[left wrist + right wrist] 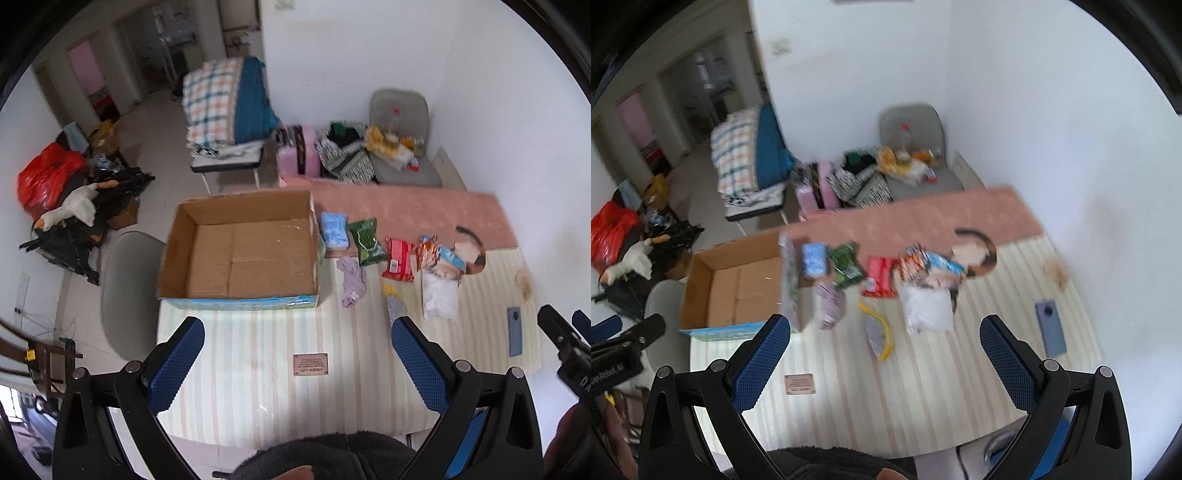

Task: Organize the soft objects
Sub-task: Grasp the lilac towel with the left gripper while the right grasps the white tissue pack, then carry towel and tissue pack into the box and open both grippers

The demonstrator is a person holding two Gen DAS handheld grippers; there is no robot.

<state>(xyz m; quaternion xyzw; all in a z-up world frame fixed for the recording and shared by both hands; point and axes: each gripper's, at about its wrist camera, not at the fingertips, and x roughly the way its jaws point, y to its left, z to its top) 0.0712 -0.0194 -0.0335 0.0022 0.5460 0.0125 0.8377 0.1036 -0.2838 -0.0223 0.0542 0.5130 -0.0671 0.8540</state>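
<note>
Soft objects lie in a loose row on the striped table, just right of the empty cardboard box: a blue tissue pack, a green wipes pack, a red packet, a lilac cloth bundle and a white plastic bag. Nothing is in the box yet, so the task looks to be at its start. The left gripper and right gripper both hang above the near table edge, jaws spread wide and empty. Next, I judge, one gripper must descend on the nearest soft item, probably the lilac bundle, pinch a thick fold, and carry it left over the box wall. The phone at far right should stay.
</note>
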